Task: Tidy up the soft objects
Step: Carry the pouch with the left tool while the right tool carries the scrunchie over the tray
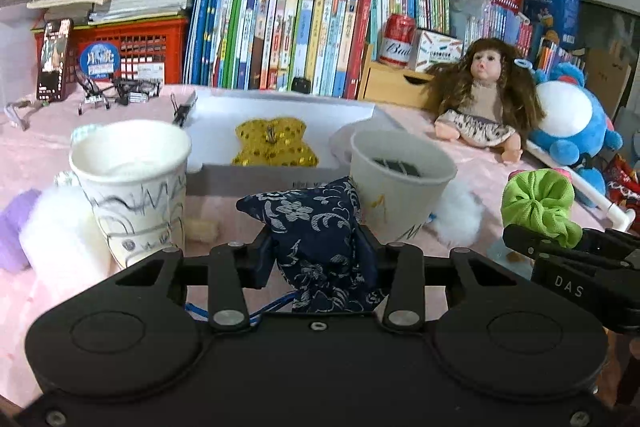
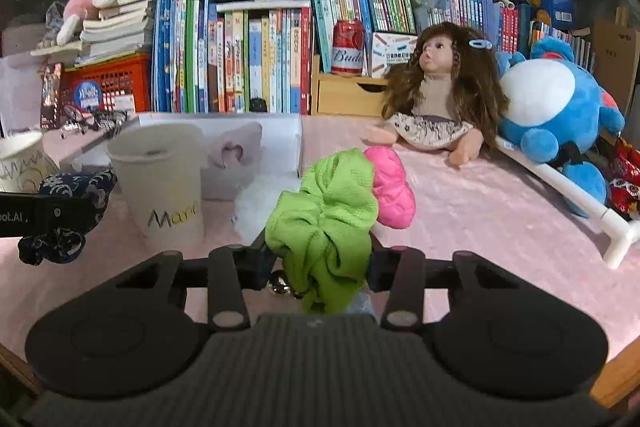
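In our left tool (image 1: 320,251) we hold the navy floral pouch (image 1: 316,235), its pads clenched on the cloth, with the pouch lifted clear of the pink table (image 1: 460,163). In our right tool (image 2: 320,255) we grip the green scrunchie (image 2: 324,215), bunched between the pads; a pink scrunchie (image 2: 392,187) sits just behind it at 1 o'clock. Seen from the left tool, a scribbled paper cup (image 1: 132,183) stands at 10 o'clock and a second paper cup (image 1: 400,183) at 1 o'clock, both near the pouch. Between and beyond them, at 12 o'clock, lies the white tray (image 1: 360,111) with a gold star cushion (image 1: 274,143) inside. A doll (image 1: 480,95) sits at 2 o'clock against a blue plush toy (image 1: 572,123).
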Action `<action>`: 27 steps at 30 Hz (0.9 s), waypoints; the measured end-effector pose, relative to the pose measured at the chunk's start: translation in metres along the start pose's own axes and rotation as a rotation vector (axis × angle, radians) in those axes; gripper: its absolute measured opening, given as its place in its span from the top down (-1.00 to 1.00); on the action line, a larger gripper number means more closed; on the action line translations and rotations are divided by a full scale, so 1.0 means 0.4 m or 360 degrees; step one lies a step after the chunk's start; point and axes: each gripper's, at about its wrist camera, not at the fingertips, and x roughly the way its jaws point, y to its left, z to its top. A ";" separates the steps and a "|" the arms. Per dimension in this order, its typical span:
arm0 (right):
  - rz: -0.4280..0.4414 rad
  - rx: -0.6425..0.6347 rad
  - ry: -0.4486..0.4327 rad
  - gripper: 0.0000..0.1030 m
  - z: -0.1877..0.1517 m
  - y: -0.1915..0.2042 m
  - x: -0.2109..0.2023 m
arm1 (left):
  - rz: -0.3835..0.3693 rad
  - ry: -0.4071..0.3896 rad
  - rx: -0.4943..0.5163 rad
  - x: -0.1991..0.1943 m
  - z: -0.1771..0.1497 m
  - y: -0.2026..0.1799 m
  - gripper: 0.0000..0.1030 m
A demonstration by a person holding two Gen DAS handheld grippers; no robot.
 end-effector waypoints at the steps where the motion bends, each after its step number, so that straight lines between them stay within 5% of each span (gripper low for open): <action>1: 0.0010 0.0001 -0.0006 0.07 0.007 0.000 -0.003 | 0.0000 -0.0006 0.0002 -0.005 0.006 0.000 0.24; 15: 0.0173 0.0012 -0.0099 0.06 0.170 -0.024 -0.002 | -0.0030 -0.0081 0.0037 -0.073 0.144 0.025 0.24; 27: 0.0378 -0.0055 -0.0013 0.06 0.356 0.003 0.095 | -0.0117 0.0006 0.0016 -0.007 0.368 0.066 0.24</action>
